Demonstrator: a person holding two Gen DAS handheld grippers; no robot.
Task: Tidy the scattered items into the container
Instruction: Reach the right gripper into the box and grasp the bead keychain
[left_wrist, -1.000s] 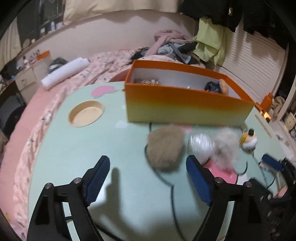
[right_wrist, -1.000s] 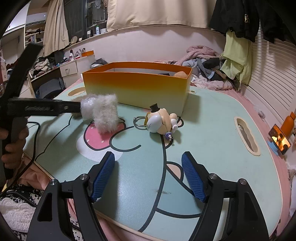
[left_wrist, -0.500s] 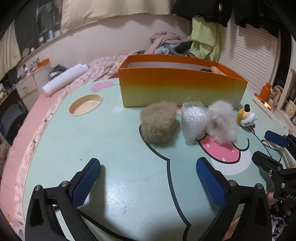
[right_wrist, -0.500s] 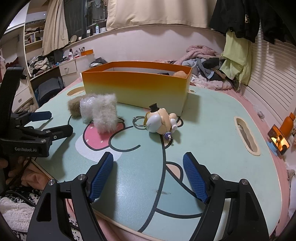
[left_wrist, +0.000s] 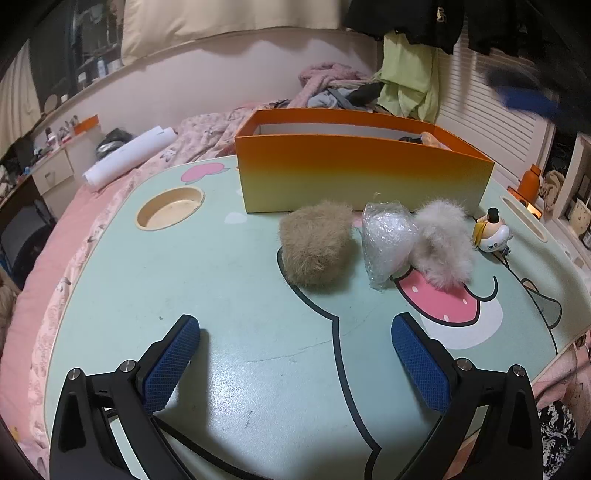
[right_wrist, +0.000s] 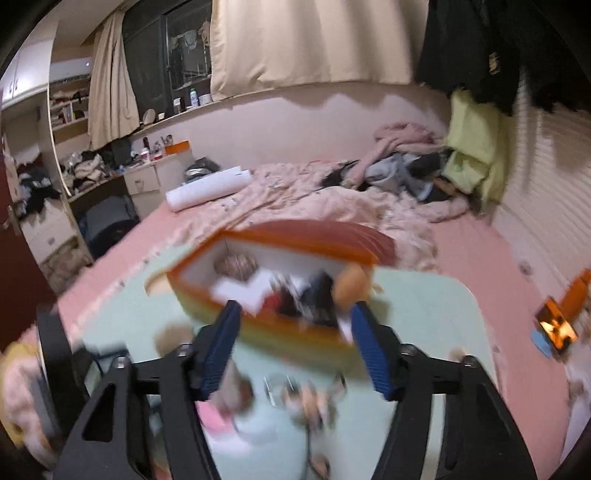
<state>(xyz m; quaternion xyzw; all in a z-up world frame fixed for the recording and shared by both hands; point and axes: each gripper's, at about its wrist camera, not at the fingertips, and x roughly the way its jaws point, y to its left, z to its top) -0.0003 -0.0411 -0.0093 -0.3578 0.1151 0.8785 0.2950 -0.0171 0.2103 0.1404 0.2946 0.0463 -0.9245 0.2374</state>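
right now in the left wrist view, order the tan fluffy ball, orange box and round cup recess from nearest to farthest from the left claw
1. Tan fluffy ball, just ahead of the left claw, slightly right.
2. Round cup recess, further out on the left.
3. Orange box, behind the ball at the table's far side.

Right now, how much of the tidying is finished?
Done: some items already lie in the orange box. In hand: nothing; the left claw is open and empty, and the right claw, its jaws just closing, holds nothing visible. Still to go: brown pompom, plastic-wrapped bundle, white fluff, figurine.
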